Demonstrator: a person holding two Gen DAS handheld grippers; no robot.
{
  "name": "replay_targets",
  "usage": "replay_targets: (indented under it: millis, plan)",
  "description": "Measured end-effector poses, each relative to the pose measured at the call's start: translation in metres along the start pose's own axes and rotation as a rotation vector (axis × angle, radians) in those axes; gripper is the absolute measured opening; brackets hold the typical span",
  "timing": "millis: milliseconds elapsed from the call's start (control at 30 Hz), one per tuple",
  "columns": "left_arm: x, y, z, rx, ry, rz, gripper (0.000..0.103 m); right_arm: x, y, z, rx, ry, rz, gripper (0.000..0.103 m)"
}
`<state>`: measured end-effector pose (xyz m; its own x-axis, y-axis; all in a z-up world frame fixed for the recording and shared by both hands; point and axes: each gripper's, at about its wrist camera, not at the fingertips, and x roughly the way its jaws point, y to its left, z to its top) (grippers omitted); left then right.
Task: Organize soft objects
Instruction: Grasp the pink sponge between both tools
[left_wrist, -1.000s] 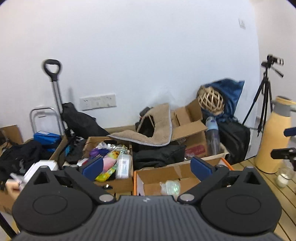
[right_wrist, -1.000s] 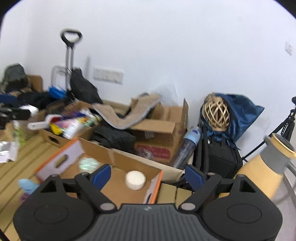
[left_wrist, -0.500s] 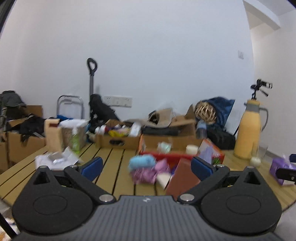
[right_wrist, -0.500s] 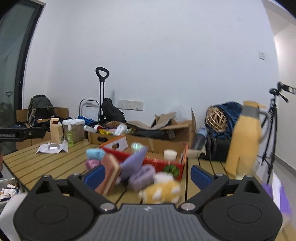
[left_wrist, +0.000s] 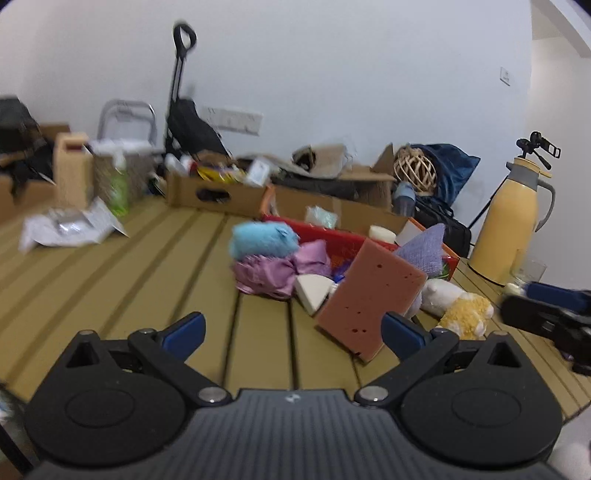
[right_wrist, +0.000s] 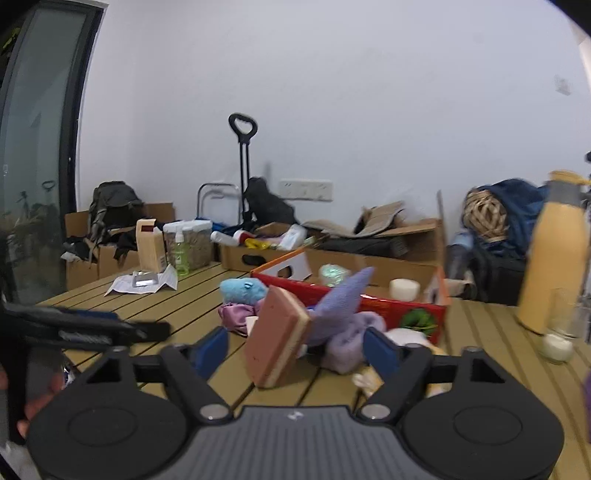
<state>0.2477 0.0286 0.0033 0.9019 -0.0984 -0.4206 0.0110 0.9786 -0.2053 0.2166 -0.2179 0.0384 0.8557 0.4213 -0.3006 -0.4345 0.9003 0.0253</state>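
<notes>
A heap of soft things lies on the wooden slat table (left_wrist: 147, 266) in front of a red cardboard box (left_wrist: 332, 236): a blue plush (left_wrist: 262, 240), purple cloth (left_wrist: 269, 273), a pink sponge (left_wrist: 369, 299) leaning upright, a lilac cloth (left_wrist: 424, 247) and a yellow-white plush (left_wrist: 461, 310). My left gripper (left_wrist: 291, 328) is open and empty, just short of the sponge. My right gripper (right_wrist: 295, 347) is open and empty, with the sponge (right_wrist: 277, 339) between its fingers' line of sight. The box (right_wrist: 406, 310) holds a white round thing (right_wrist: 404, 288).
A yellow thermos (left_wrist: 509, 221) and a glass (left_wrist: 524, 269) stand at the table's right. Paper (left_wrist: 70, 225), a carton (left_wrist: 70, 170) and a green bottle (left_wrist: 118, 192) sit far left. Cardboard boxes (left_wrist: 218, 192) of clutter line the wall behind.
Both grippers pulled back and tilted down from the clutter by the wall; the table and the heap of soft things came into view and are now closer. Both stay open.
</notes>
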Motion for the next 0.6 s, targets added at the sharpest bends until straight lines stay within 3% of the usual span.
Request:
replay_targets:
  millis: [33, 167, 300, 333, 433, 533, 600]
  plan:
    - [0.011, 0.0, 0.0, -0.012, 0.017, -0.003, 0.102, 0.014, -0.001, 0.003, 0.011, 0.011, 0.006, 0.062]
    - [0.046, -0.001, -0.002, -0.058, 0.057, -0.044, 0.086, 0.057, 0.001, 0.017, -0.009, 0.015, 0.016, 0.05]
    - [0.071, -0.007, -0.005, -0.056, 0.091, -0.097, 0.078, 0.103, 0.003, 0.028, -0.036, 0.027, 0.069, 0.04]
    - [0.076, -0.007, -0.004, -0.063, 0.102, -0.106, 0.076, 0.115, 0.002, 0.027, -0.033, 0.049, 0.07, 0.033]
    - [0.088, -0.006, -0.005, -0.089, 0.134, -0.15, 0.07, 0.13, -0.007, 0.012, -0.02, 0.099, -0.002, 0.026]
    - [0.098, -0.004, -0.008, -0.13, 0.159, -0.224, 0.07, 0.123, -0.047, -0.008, 0.211, 0.143, 0.026, 0.023]
    - [0.104, -0.006, -0.007, -0.142, 0.173, -0.264, 0.062, 0.118, -0.067, -0.021, 0.335, 0.148, 0.079, 0.023]
